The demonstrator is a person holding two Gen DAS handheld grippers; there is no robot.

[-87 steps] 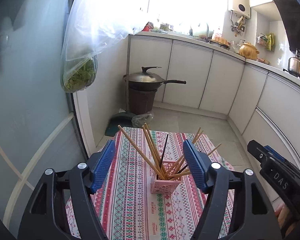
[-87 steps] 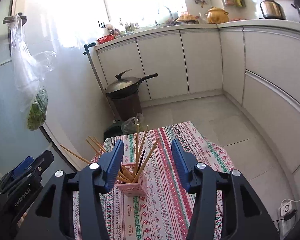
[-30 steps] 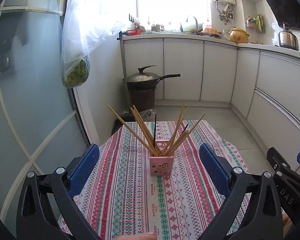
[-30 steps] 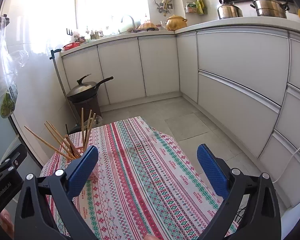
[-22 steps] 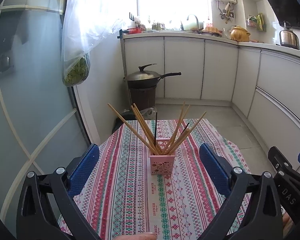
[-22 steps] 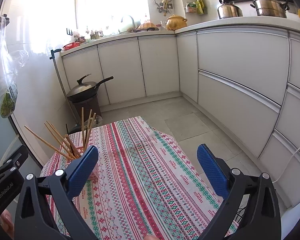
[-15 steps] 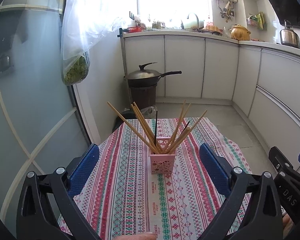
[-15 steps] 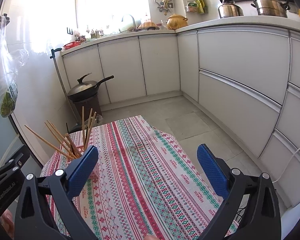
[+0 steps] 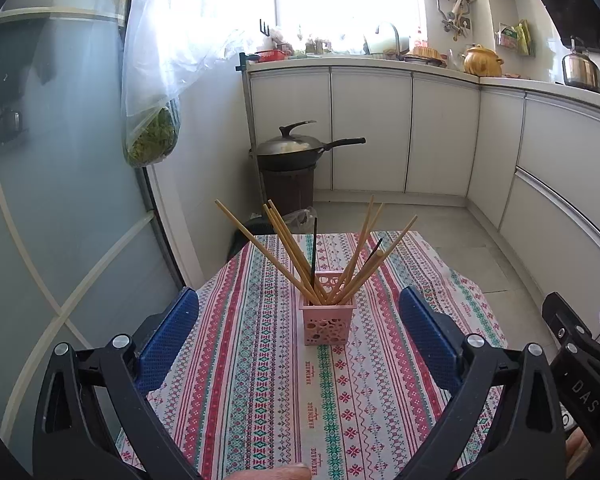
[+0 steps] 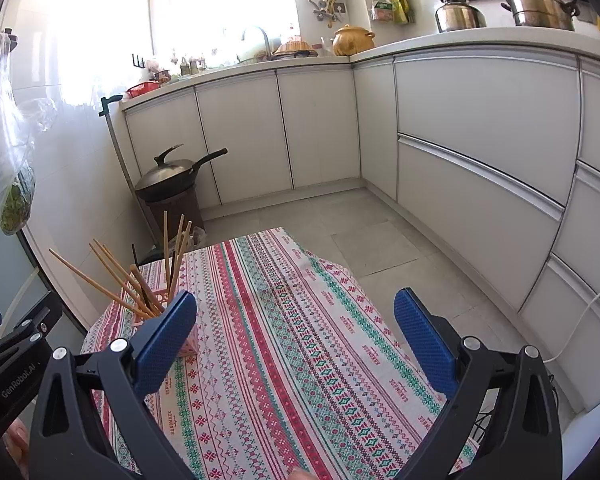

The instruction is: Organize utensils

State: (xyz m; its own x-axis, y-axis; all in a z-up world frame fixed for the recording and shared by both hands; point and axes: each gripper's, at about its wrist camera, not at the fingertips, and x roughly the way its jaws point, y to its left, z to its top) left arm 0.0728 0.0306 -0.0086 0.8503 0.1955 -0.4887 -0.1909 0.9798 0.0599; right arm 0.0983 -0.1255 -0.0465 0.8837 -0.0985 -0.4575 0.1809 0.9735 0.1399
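The pink holder [image 9: 327, 322] with its upright, splayed chopsticks [image 9: 296, 256] stands dead ahead of the wide-open, empty left tongs [image 9: 299, 330]; the right tongs [image 10: 296, 336], equally open and empty, have it off to their left.

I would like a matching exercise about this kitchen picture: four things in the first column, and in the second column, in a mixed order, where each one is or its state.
Column 1:
1. chopsticks
2. wok
3. plastic bag of greens
4. left tool

Column 2:
A. hanging beside the glass door
B. open, holding nothing
C. standing in the pink holder on the tablecloth
D. resting on the dark bin on the floor

Right pairs: 1-C, 2-D, 3-A, 4-B
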